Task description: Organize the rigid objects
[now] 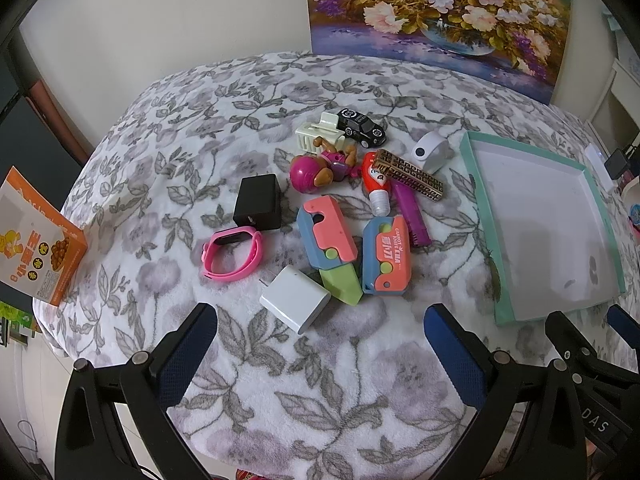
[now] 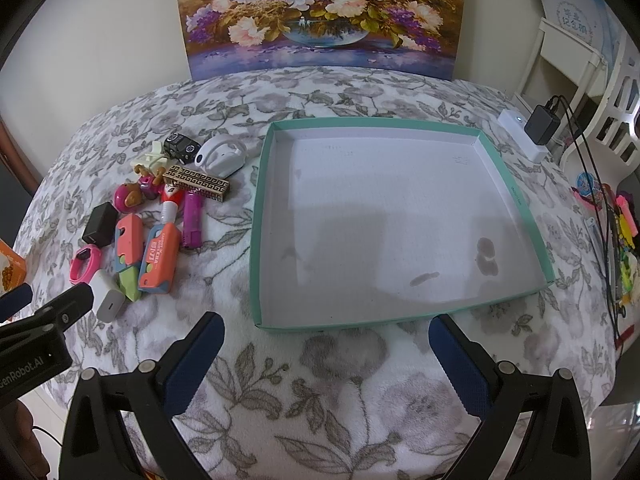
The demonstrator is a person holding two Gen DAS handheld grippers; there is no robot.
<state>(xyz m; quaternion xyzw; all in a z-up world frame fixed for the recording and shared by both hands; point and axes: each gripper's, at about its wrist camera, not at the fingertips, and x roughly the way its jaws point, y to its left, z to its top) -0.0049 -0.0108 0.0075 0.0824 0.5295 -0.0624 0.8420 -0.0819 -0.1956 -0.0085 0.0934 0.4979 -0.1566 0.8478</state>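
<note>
A pile of small rigid items lies on the floral cloth: a white charger (image 1: 295,303), a black charger (image 1: 258,203), a pink wristband (image 1: 233,255), two carrot-knife toys (image 1: 327,240) (image 1: 387,261), a pink puppy figure (image 1: 320,168), a black toy car (image 1: 361,125), a patterned gold bar (image 1: 409,175). A teal-rimmed box lid (image 2: 516,196) with a bare white floor sits to their right. My left gripper (image 1: 320,340) hangs open just short of the white charger. My right gripper (image 2: 326,344) is open at the lid's near edge, holding nothing.
An orange snack box (image 1: 38,240) sits at the table's left edge. A flower painting (image 2: 320,12) leans against the back wall. A white power strip with a black plug (image 2: 538,126) and cables lie at the far right, beside colourful clutter (image 2: 624,236).
</note>
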